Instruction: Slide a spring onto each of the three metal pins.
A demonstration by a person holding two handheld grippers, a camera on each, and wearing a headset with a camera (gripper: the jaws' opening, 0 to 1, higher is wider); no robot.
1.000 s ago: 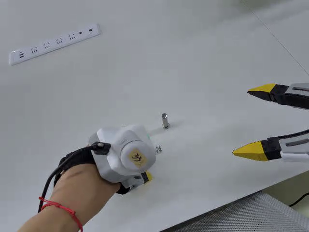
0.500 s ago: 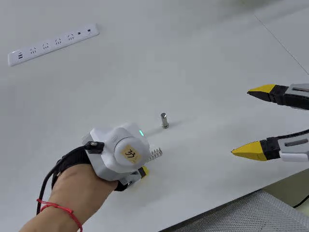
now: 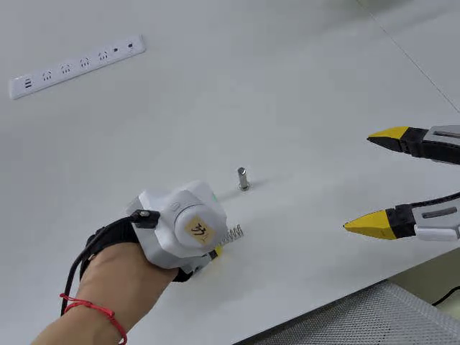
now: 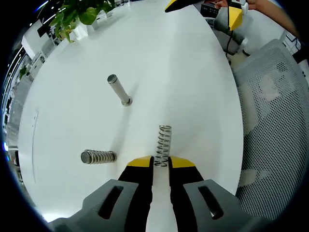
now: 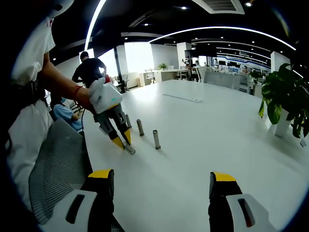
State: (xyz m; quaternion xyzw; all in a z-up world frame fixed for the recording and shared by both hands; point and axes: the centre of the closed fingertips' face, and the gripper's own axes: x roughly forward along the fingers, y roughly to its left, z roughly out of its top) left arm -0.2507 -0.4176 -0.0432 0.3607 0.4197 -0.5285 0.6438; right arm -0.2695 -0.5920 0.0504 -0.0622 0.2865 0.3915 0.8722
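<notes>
We see the white tabletop (image 3: 287,86) w/ a power strip (image 3: 75,66) at 10 o'clock in head view. Our right tool (image 3: 359,181) hangs at 3 o'clock, jaws wide, empty. Our left tool (image 4: 161,162) is pinched narrow on the near end of a spring (image 4: 163,145), coil pointing to 12. From it, the bare pin (image 4: 119,90) stands at 11 o'clock and a spring-clad pin (image 4: 98,156) at 9.

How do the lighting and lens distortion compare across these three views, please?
Head view: soft, even light, no bending; the pin throws a faint shadow on the white table. Left gripper view: fisheye curves the table edge, yet the spring in the left gripper is sharp. Right gripper view: dark ceiling, bright curved light strips.
</notes>
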